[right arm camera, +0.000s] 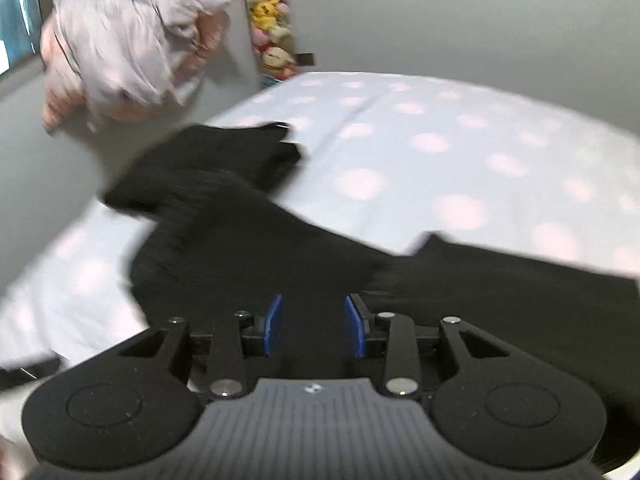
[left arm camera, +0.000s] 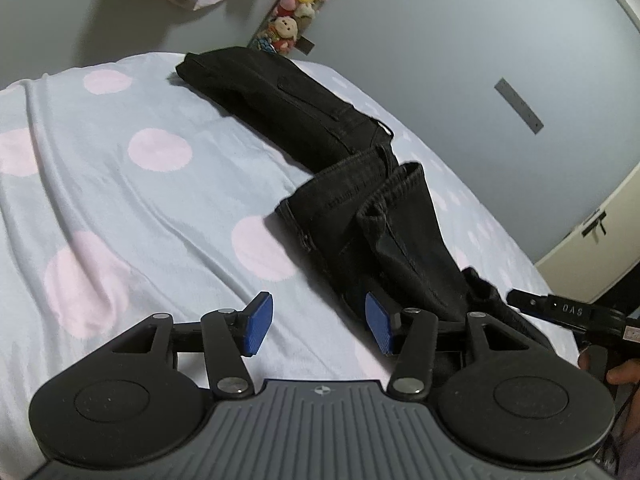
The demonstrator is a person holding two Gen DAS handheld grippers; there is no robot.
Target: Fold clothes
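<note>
Your black jeans [left arm camera: 320,128] on the bed [left arm camera: 120,184] are heavy, limp denim; grip the stiff waistband. Left gripper [left arm camera: 318,326] and right gripper [right arm camera: 314,326] jaws part-open, holding nothing.

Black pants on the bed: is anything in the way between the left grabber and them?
Nothing visible is in the way. The left gripper is open over the dotted sheet, and the black pants lie right past its right-side pad, with only bare sheet between.

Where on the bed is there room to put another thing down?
The dotted sheet is bare left of the black pants. In the right wrist view it is also bare beyond them, toward the wall. It is crowded where the pants lie, near both tools.
</note>
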